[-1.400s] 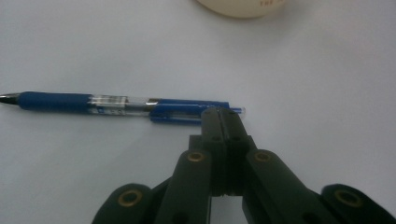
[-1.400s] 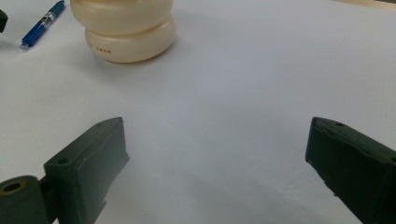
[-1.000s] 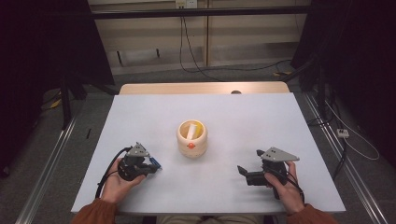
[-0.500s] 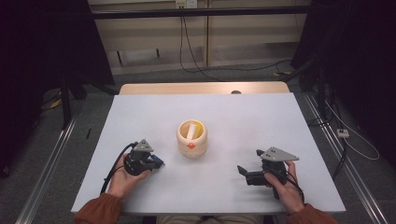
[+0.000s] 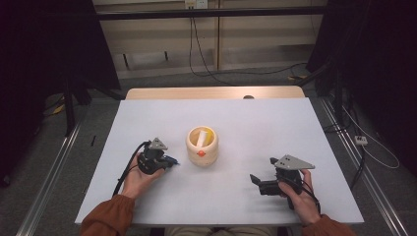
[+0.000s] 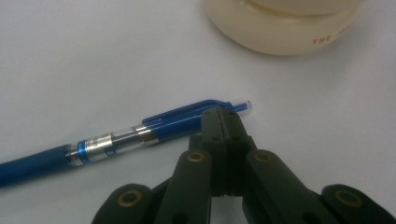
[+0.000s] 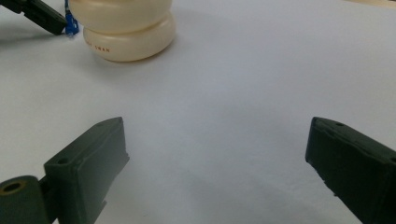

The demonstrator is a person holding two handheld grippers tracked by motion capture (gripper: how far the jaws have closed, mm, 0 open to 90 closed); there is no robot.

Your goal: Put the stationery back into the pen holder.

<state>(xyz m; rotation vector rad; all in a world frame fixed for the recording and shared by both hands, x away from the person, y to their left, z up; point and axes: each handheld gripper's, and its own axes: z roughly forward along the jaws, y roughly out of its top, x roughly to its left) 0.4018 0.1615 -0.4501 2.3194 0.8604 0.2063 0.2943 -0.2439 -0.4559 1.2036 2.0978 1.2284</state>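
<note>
A blue pen [image 6: 116,140] lies flat on the white table [image 5: 255,123], left of a cream cup [image 5: 201,146]. My left gripper [image 6: 219,114] is shut, jaws flush together. Its tips sit over the pen's clip end, which crosses under them, and nothing shows between the jaws. From above, the left gripper [image 5: 166,160] points right at the cup, with the pen [image 5: 172,160] at its tip. The right gripper [image 5: 255,181] rests at the front right, open wide with bare table between its jaws [image 7: 215,144]. Far off in its view are the cup [image 7: 123,28] and the pen's blue end [image 7: 71,23].
The cup [image 6: 285,28] stands mid-table with a pale object inside and a small red mark on its front. A wooden strip [image 5: 211,92] runs along the table's far edge. Cables trail on the floor behind and to the right.
My left hand and its gripper have slid right and slightly forward toward the cup, the blue pen staying at the tip. The right gripper has not moved.
</note>
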